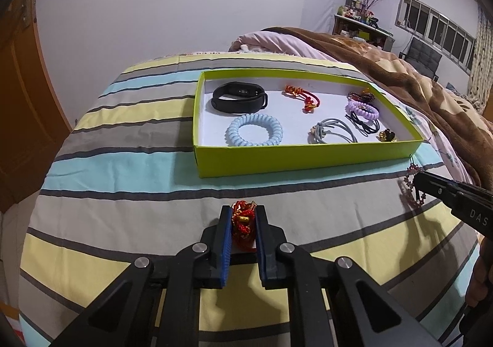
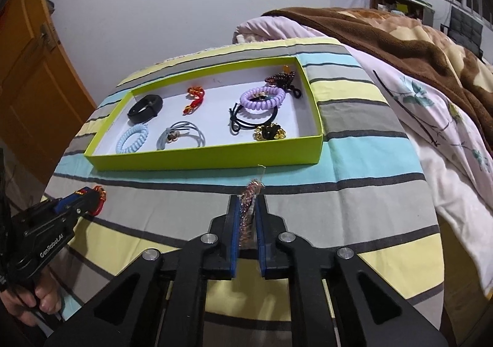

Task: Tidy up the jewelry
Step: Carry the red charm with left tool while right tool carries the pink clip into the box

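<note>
While both grippers sit low over the striped bedspread, each one's got something pinched: the left gripper is clamped on a bunched red cord bracelet with gold beads, and the right gripper is squeezing a pink beaded bracelet that pokes out past its blue pads toward 12 o'clock. From the left wrist view, the right one shows up at about 3 o'clock with the beaded loop dangling off its tip. Up at 12 o'clock sits the shallow lime-green cardboard tray with a white floor, holding a black fitness band, a pale blue spiral hair tie, a red knotted cord, a lilac spiral tie, grey elastic ties and thin black elastics. A brown blanket is piled off at 2 o'clock.
</note>
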`<control>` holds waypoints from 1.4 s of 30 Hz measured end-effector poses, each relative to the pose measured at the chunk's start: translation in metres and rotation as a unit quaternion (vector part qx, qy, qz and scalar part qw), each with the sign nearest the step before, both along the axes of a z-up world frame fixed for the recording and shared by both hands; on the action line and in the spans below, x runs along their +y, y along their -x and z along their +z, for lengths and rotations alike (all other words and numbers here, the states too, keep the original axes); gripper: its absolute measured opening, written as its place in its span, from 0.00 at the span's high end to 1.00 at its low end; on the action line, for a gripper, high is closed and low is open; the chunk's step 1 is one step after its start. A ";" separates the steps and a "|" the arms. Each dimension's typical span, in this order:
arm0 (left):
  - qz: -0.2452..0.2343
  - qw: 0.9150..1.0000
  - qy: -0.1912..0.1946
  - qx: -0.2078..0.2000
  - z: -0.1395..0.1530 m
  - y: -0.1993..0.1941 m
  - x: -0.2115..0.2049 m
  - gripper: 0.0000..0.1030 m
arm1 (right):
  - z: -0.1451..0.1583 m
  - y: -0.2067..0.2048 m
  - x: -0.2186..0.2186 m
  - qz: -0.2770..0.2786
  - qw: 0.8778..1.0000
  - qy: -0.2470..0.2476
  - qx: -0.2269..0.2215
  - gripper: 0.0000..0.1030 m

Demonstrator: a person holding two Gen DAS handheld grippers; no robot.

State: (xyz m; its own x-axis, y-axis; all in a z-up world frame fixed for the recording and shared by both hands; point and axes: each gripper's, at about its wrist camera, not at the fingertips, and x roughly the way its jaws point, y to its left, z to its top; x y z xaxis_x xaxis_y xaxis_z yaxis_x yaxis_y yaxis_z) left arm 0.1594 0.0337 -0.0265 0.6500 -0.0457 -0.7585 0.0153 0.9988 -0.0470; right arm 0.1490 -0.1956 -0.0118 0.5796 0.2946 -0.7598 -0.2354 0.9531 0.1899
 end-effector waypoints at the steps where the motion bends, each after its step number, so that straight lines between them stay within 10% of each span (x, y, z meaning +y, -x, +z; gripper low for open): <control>1: -0.001 1.000 0.001 -0.001 0.000 0.001 -0.001 0.87 | 0.000 0.001 0.000 0.002 1.000 0.001 -0.002 0.92; 42: -0.044 0.994 -0.004 -0.096 0.072 0.043 -0.030 0.87 | 0.057 0.040 -0.006 0.041 0.996 -0.036 -0.073 0.92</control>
